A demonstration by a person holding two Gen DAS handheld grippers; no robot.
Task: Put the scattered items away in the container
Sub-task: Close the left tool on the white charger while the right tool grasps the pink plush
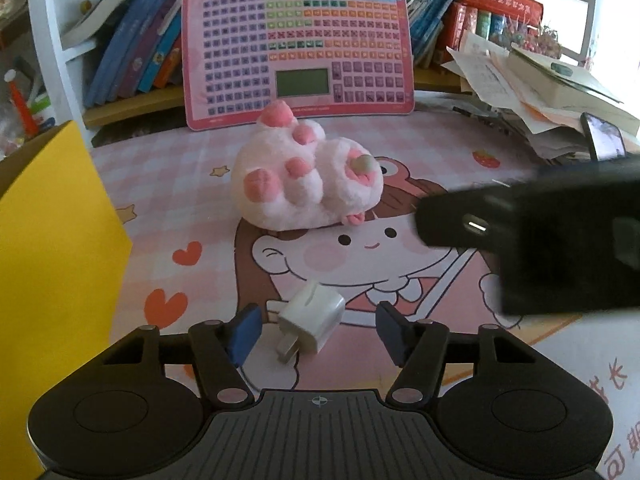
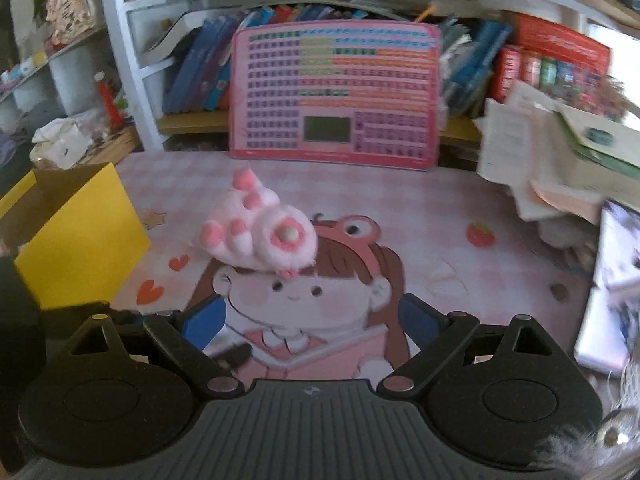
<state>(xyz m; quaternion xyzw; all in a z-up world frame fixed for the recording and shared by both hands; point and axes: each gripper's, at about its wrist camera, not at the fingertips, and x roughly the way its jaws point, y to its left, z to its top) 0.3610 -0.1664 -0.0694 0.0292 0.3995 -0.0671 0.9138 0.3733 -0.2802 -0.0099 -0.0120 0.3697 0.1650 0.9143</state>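
Note:
A white plug adapter [image 1: 310, 322] lies on the pink cartoon desk mat [image 1: 192, 184], between the blue pads of my open left gripper [image 1: 318, 330], which does not touch it. A pink and white plush paw toy [image 1: 306, 184] sits further back on the mat; it also shows in the right wrist view [image 2: 262, 236]. The yellow cardboard box [image 1: 52, 248] stands at the left; it also shows in the right wrist view [image 2: 80, 236]. My right gripper [image 2: 316, 326] is open and empty above the mat. Its black body [image 1: 540, 236] crosses the right of the left wrist view.
A pink keyboard-like learning board [image 1: 298, 50] leans against a shelf of books [image 1: 136, 48] at the back. A pile of papers and books [image 1: 540, 88] and a phone [image 1: 604, 138] lie at the right.

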